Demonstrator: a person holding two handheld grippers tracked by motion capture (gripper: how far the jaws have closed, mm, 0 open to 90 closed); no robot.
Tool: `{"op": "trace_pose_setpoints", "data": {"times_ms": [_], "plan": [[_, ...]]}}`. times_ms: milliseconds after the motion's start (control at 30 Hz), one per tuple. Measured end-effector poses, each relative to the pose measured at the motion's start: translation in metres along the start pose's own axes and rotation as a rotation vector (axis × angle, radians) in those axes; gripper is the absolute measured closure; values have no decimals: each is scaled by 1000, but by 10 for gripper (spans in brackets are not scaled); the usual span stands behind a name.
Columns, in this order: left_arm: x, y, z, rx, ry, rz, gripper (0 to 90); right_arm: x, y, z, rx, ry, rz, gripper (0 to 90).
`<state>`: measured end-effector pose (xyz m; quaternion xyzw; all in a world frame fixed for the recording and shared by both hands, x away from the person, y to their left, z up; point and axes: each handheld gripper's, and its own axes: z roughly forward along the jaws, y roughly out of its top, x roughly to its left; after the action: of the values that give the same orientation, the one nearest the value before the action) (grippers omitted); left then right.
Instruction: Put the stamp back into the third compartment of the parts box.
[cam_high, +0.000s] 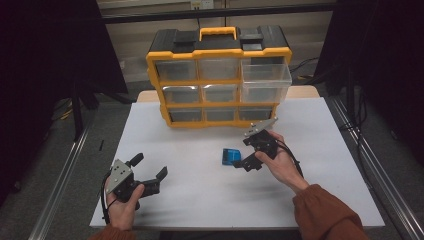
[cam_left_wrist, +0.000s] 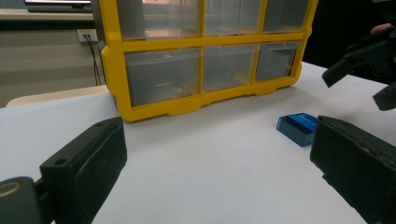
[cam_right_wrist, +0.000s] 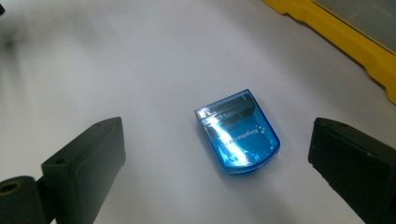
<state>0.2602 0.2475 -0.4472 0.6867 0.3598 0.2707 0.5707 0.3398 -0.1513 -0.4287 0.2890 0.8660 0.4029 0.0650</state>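
Jaws spread wide on my right gripper frame the blue case mid-frame, so I'd lower squarely before squeezing; my left gripper, lower left, idles wide too.

Print on the blue case too small and glare-washed to read. Contents of the organizer drawers lost behind cloudy fronts; top rows cropped in the left gripper view. Right gripper partly covered by the hand. Surroundings too dark.
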Motion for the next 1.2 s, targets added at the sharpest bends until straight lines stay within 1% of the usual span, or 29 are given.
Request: {"op": "trace_pose_setpoints", "data": {"times_ms": [33,67,100,133,167,200,267,300,333,367,400,433,467,500,533,600,633,667,767,833,867,967,1000,1033,1067,1100,1167,1200], "plan": [[0,0,0,1,-2,2,40,-2,3,3,20,-4,-12,34],[0,0,0,-2,-1,0,40,-5,7,9,45,6,-2,33],[0,0,0,1,-4,2,40,-5,7,9,45,6,-2,33],[0,0,0,-5,-6,-2,40,-7,9,15,106,28,9,41],[0,0,0,-5,-6,-2,40,-7,9,15,106,28,9,41],[1,0,0,-5,-9,2,40,-7,10,16,120,22,5,39],[0,0,0,-8,-6,1,40,-9,14,23,142,32,13,40],[0,0,0,-8,-6,1,40,-9,14,23,142,32,13,40],[0,0,0,-5,-6,4,40,-9,16,24,148,27,6,37],[0,0,0,-3,-6,3,40,-10,18,25,175,37,-4,38],[0,0,0,-4,-2,8,40,-11,21,26,180,39,-17,36],[0,0,0,-4,-4,5,40,-11,22,27,200,51,-3,31],[1,0,0,-4,-11,1,40,-11,26,31,258,78,-11,47],[1,0,0,-4,-11,1,40,-11,26,31,258,78,-11,47],[0,0,0,0,-8,-3,40,-13,29,36,320,99,-38,64],[0,0,0,-2,-14,-4,40,-13,30,38,325,99,-33,52],[0,0,0,-3,-13,-6,40,-15,31,39,333,115,-43,51],[0,0,0,-3,-13,-5,40,-17,32,43,338,99,-47,74],[0,0,1,-5,-8,1,40,-20,31,48,351,97,-47,80],[0,0,1,-5,-9,2,40,-24,29,52,364,109,-54,112],[0,-1,1,1,-11,-4,40,-27,27,55,361,100,-50,143],[0,-1,1,2,-8,2,40,-30,26,57,359,104,-50,156],[0,-1,1,3,-15,2,40,-30,26,58,364,114,-54,171],[0,-1,2,2,-18,0,40,-31,26,61,366,106,-58,177],[0,-1,2,3,-21,-1,40,-31,25,63,375,119,-54,176],[0,-1,2,1,-22,-3,40,-31,26,66,381,114,-75,187],[-1,-1,2,4,-11,3,40,-29,26,69,385,110,-85,219],[-1,-1,1,3,-7,2,40,-27,28,71,404,116,-92,256]]}}
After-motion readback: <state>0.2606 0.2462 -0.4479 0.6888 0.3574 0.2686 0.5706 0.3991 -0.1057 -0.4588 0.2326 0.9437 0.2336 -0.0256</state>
